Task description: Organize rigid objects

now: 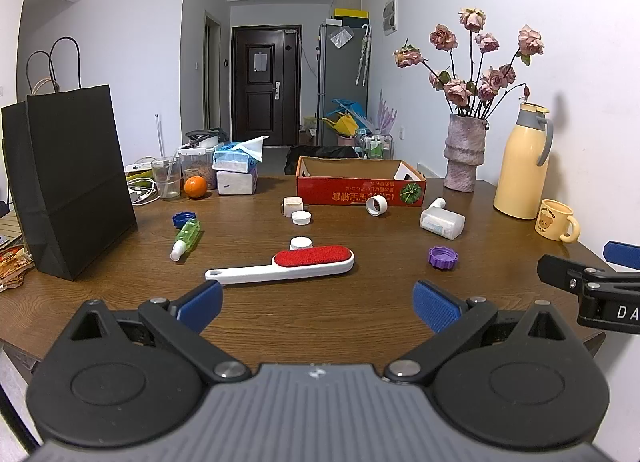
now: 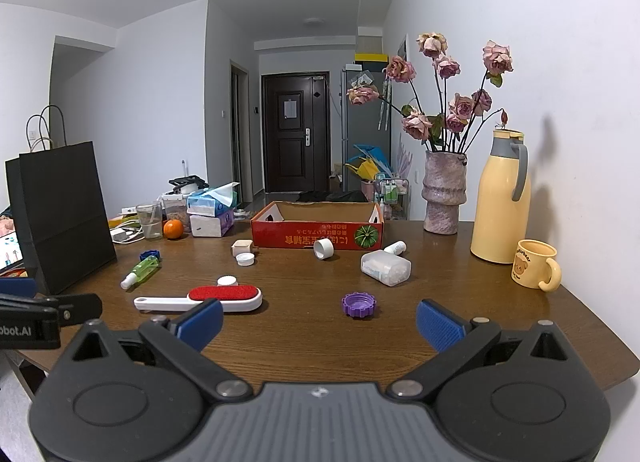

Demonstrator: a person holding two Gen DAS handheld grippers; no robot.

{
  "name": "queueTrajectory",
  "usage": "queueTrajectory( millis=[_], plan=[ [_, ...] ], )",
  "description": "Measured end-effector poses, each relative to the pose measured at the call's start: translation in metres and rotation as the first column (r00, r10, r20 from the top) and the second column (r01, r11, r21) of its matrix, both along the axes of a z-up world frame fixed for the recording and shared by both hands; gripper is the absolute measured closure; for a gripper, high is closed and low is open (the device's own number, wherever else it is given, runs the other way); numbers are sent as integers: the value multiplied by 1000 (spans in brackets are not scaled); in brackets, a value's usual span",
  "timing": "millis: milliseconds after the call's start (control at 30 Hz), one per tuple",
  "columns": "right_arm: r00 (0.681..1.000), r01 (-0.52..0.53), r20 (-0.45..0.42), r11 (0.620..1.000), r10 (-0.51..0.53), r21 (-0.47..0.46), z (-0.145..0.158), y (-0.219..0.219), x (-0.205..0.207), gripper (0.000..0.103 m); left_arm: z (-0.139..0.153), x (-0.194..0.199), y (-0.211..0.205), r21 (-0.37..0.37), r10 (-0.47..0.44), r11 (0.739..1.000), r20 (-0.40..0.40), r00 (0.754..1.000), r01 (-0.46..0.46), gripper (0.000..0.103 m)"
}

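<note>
Brown wooden table (image 1: 320, 314) fills a plain white room, with a dark door far behind. At the table's back sits a red cardboard box (image 1: 360, 190), open on top and apparently the place to gather things. Scattered in front of it are a lint brush (image 1: 288, 264) with a red pad, a purple cap (image 2: 360, 304), a green spray bottle (image 1: 186, 238), a clear plastic container (image 2: 386, 268) and several small white lids.

Left gripper (image 1: 318, 304) hovers over the near edge, jaws spread wide and holding nothing; the lint brush lies just ahead of its fingertips. Right gripper (image 2: 320, 322) is equally wide open and empty, with the purple cap just ahead, slightly right of centre.

A good first pick probably means lowering squarely over one item, closing across its narrow width, then lifting clear of neighbours.
</note>
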State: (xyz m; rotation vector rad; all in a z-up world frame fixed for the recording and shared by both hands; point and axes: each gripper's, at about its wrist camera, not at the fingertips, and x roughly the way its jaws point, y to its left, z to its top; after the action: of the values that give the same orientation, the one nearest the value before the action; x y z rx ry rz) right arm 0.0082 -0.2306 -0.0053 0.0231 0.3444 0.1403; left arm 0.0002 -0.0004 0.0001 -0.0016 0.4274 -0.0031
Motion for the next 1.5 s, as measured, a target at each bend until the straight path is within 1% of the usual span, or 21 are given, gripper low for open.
queueTrajectory(
  millis=[1267,1367,1500],
  plan=[
    [1000,0,-5,1000,0,-1,-2,2,3,0,0,0,0,-5,1,1000,-2,1000,-1,0],
    [1000,0,-7,1000,0,0,-4,5,5,0,7,-1,-2,-5,5,1000,-2,1000,-5,0],
    [1000,-2,-9,1000,2,-3,-5,3,8,0,-1,10,5,-5,9,1000,-8,1000,-9,0]
  ],
)
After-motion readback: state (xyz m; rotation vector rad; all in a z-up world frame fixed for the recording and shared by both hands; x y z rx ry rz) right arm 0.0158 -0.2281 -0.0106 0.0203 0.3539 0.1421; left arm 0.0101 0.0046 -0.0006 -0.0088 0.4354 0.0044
